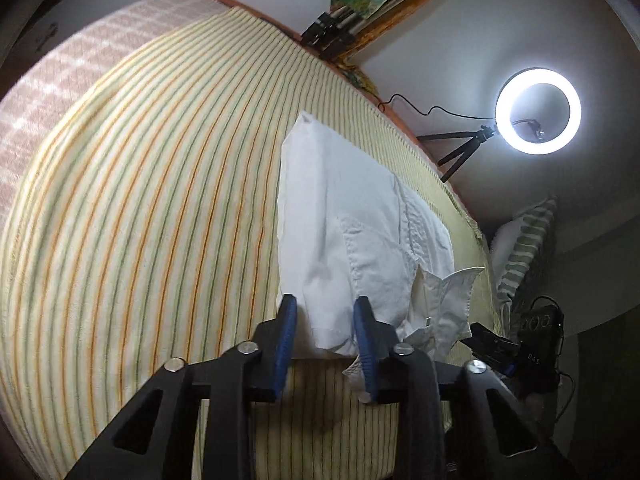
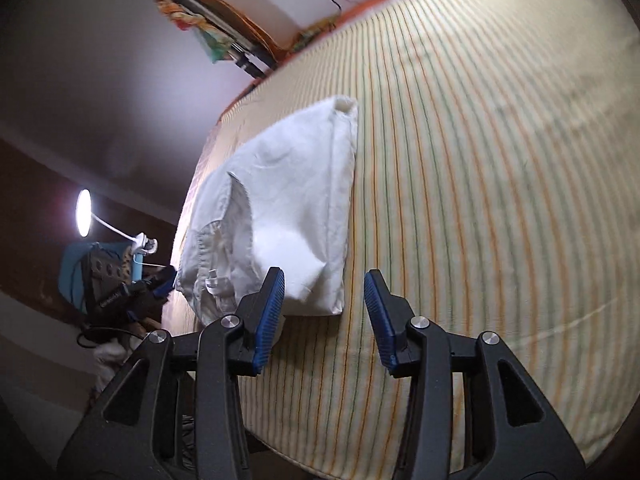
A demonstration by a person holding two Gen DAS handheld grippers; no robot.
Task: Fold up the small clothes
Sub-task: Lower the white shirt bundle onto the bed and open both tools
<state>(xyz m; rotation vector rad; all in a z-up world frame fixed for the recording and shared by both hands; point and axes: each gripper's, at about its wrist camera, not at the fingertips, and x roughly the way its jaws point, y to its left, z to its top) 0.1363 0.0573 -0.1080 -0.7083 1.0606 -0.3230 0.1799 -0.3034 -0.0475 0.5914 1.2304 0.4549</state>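
Bed surface covered by striped sheet (image 1: 140, 200), cream with orange and green lines. Pink checked cloth (image 1: 60, 80) at far edge. White walls. Lit ring light (image 1: 538, 111) on small tripod (image 1: 460, 148). Striped pillow (image 1: 524, 248) beside bed.

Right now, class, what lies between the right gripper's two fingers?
In the right wrist view, the right gripper spans bare striped sheet; the white garment is beside it.

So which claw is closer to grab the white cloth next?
Probably the left claw: its open fingers straddle the white cloth's near edge. The right claw is open mostly over the striped sheet.
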